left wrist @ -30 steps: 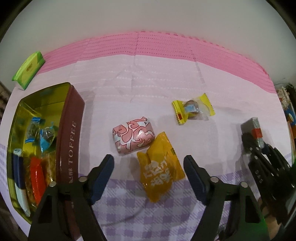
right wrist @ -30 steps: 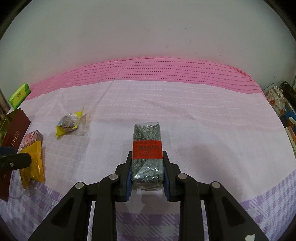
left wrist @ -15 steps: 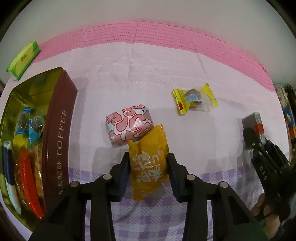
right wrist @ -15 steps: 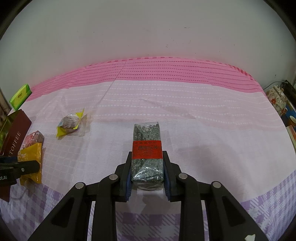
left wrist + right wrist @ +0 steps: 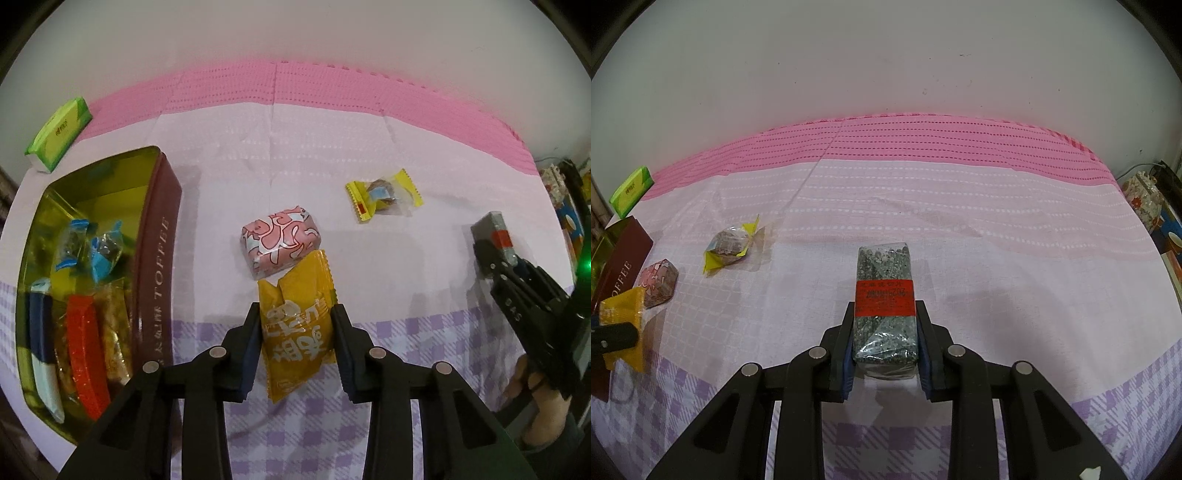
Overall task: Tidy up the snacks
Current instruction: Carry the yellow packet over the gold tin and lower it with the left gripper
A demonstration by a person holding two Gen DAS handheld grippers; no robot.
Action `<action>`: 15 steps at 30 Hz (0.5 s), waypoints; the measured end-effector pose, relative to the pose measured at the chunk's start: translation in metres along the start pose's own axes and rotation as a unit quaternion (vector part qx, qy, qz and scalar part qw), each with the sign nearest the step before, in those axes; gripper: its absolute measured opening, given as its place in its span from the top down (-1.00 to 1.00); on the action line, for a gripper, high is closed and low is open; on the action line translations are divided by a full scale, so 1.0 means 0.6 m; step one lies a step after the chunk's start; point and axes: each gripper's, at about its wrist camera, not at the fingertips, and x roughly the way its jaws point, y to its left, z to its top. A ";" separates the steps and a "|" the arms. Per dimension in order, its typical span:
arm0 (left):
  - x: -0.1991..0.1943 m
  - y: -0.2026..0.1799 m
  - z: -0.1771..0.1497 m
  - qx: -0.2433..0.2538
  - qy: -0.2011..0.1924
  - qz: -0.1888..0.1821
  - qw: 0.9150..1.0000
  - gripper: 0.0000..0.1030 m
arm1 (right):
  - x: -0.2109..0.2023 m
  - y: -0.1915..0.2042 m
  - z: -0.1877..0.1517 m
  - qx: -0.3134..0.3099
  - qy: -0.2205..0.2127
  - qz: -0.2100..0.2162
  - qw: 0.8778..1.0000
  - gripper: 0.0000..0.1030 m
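Pickup is the step in hand: both grippers have a snack each, and neither snack has yet gone to the tin (image 5: pixel 155 258) that stands open at the left of the cloth (image 5: pixel 332 155) with several wrapped sweets already in it. The left gripper (image 5: pixel 296 338) has just been closing and its pads now press the two long edges of the yellow packet (image 5: pixel 295 332), whose far end lies touching the pink sweet (image 5: pixel 280 242); from these views I cannot tell whether the packet is clear of the cloth or only just lifted. The right gripper (image 5: pixel 885 343) is clamped on the grey bar (image 5: pixel 885 295) with the red label, gripping its near half while the far half juts forward over the cloth. A fourth snack, the yellow-ended candy (image 5: pixel 384 194), lies alone farther back, well apart from the rest, and a green pack (image 5: pixel 59 134) sits at the far left corner beyond the tin. The next move, as I judge it, calls for raising the yellow packet clear without dragging the pink sweet along, then carrying it left over the tin's brown wall and letting go inside; the soft wrapper could slip or fold in a grip this narrow. Both grippers point steeply down at the table, the left more so, and a hand (image 5: pixel 543 398) shows at the right edge behind the right tool.
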 end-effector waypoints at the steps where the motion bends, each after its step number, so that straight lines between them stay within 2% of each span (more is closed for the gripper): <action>1: -0.005 -0.004 -0.001 0.000 -0.002 0.000 1.000 0.28 | 0.000 0.000 0.000 0.000 0.000 0.000 1.000 0.49; 8: -0.060 0.012 0.002 0.003 -0.040 -0.003 0.999 0.28 | 0.000 -0.001 0.000 0.000 0.000 0.000 1.000 0.49; 15: -0.109 0.089 0.036 -0.010 -0.086 0.039 0.996 0.28 | 0.000 0.000 -0.001 0.000 0.000 -0.001 1.000 0.49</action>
